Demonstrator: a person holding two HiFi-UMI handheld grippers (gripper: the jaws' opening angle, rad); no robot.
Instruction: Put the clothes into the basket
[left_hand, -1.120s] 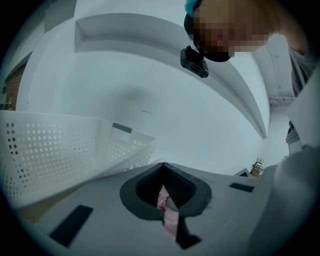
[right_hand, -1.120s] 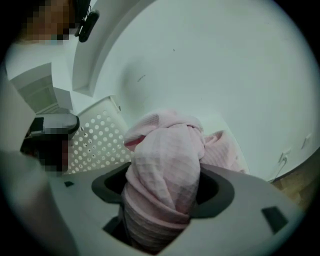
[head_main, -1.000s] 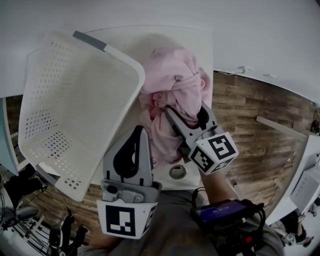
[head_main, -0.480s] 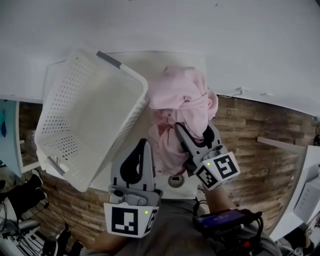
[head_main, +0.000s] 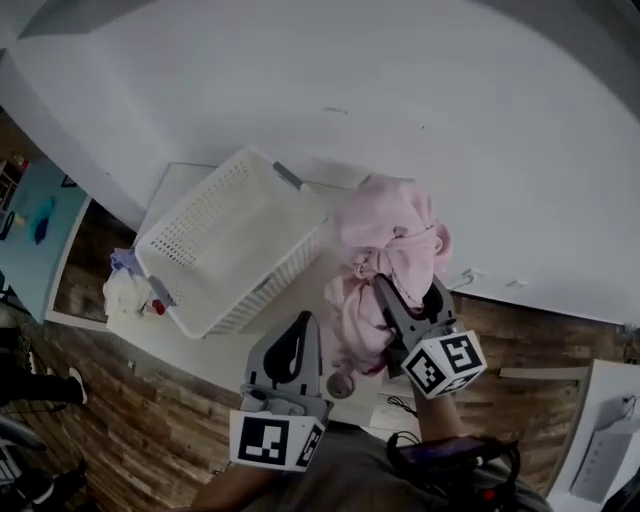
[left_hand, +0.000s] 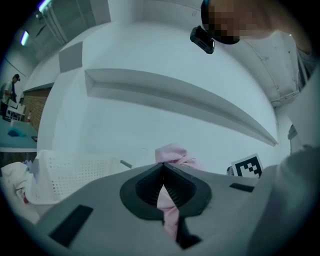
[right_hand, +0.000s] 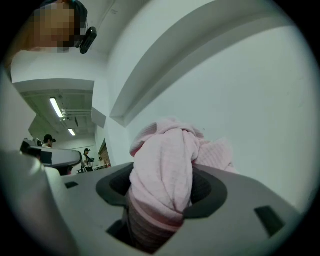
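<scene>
Drooping pink cloth, perforated basket

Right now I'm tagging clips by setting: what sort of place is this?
Probably a lab or office, not a home: people under strip lights behind, a basket and clothes at a plain white table, wood floor.

The pink garment is gathered in a crumpled, twisted bunch over the right part of the desk. A thick fold is clamped in the right tongs, whose jaws have just been closing on it, and a thin strip is pinched in the left tongs. Just beside it on the left, the white perforated basket with grey handles stands on the desk, open top up.
</scene>
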